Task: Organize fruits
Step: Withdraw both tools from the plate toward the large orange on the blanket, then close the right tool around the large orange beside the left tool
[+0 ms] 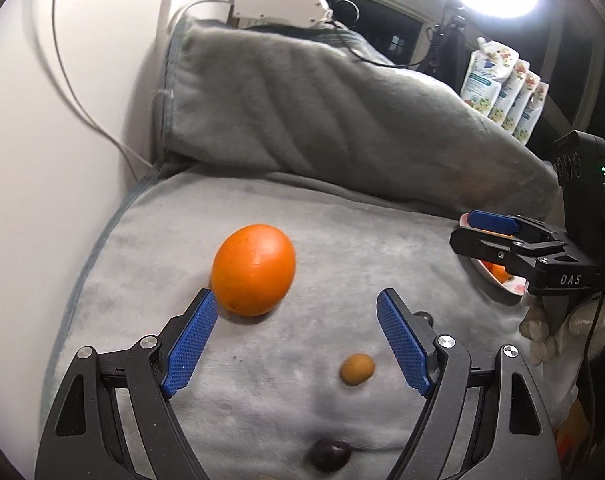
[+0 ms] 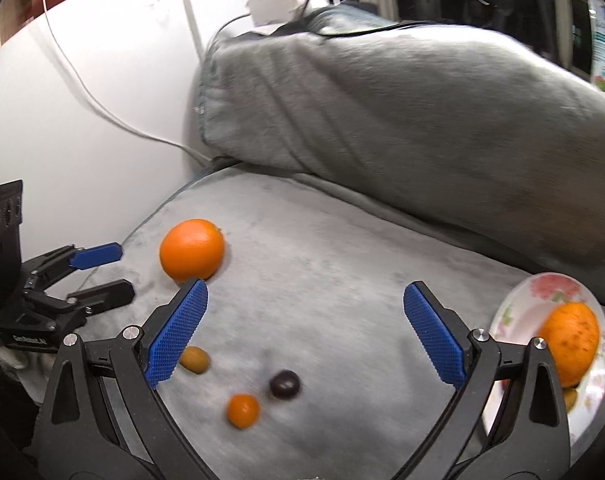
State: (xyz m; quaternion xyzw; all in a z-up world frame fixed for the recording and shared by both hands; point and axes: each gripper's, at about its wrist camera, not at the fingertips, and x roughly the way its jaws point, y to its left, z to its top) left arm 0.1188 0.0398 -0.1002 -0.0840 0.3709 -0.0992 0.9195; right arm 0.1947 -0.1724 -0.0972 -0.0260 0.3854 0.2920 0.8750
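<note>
Soft grey blanket (image 2: pixel 322 280) offers rolling risk: orange (image 1: pixel 253 270) could be nudged away by spread, empty left gripper (image 1: pixel 298 334); right gripper (image 2: pixel 304 330) likewise spread, empty

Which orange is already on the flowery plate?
The speckled orange at the right, resting on the flowery plate. The big smooth orange and the tiny orange lie on the grey blanket.

both the left gripper (image 1: pixel 296 300) and right gripper (image 2: pixel 305 292) point downward, jaws spread wide, holding nothing.
</note>
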